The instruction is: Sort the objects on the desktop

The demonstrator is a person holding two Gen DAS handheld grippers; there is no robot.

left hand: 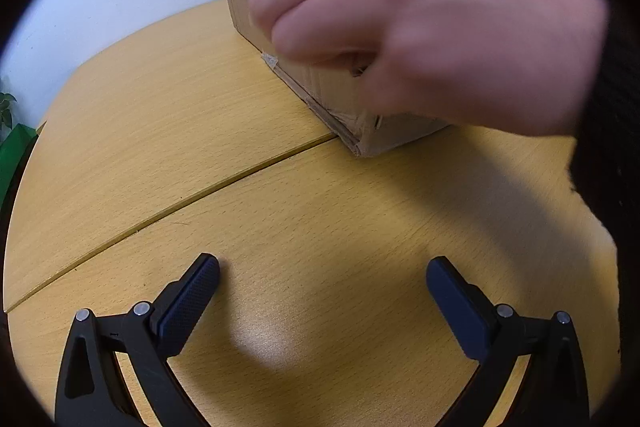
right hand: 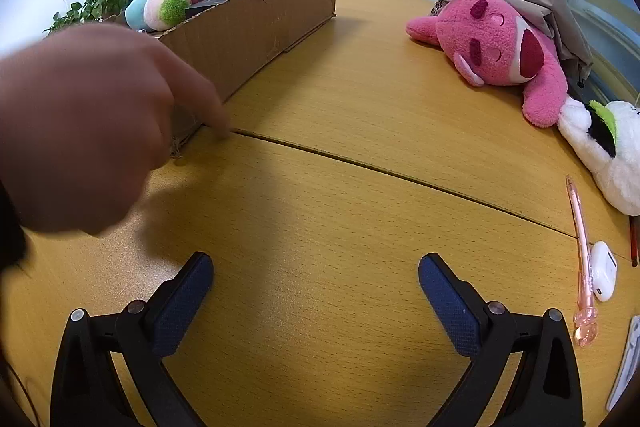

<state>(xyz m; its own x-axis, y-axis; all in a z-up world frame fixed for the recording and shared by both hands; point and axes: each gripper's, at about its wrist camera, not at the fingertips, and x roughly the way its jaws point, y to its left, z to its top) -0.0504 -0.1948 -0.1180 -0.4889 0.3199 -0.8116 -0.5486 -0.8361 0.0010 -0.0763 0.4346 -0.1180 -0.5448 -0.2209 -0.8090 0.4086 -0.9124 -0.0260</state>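
Left gripper (left hand: pixel 322 269) and right gripper (right hand: pixel 316 265): fingers spread wide, nothing between them, bare bench (right hand: pixel 320 187) beneath. Pink pen (right hand: pixel 582 259) and white case (right hand: pixel 604 277) right of right fingers. Beyond: a hand (right hand: pixel 76 131) at cardboard box (right hand: pixel 256 31); pink plush (right hand: pixel 500 47) far right

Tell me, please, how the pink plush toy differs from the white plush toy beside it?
The pink plush toy is bright pink with dark red patches; the white plush toy is white with black and green marks. The pink one shows almost whole, farther back; the white one is nearer and cut off by the picture's edge. Both lie on the wooden table, outside the cardboard box.
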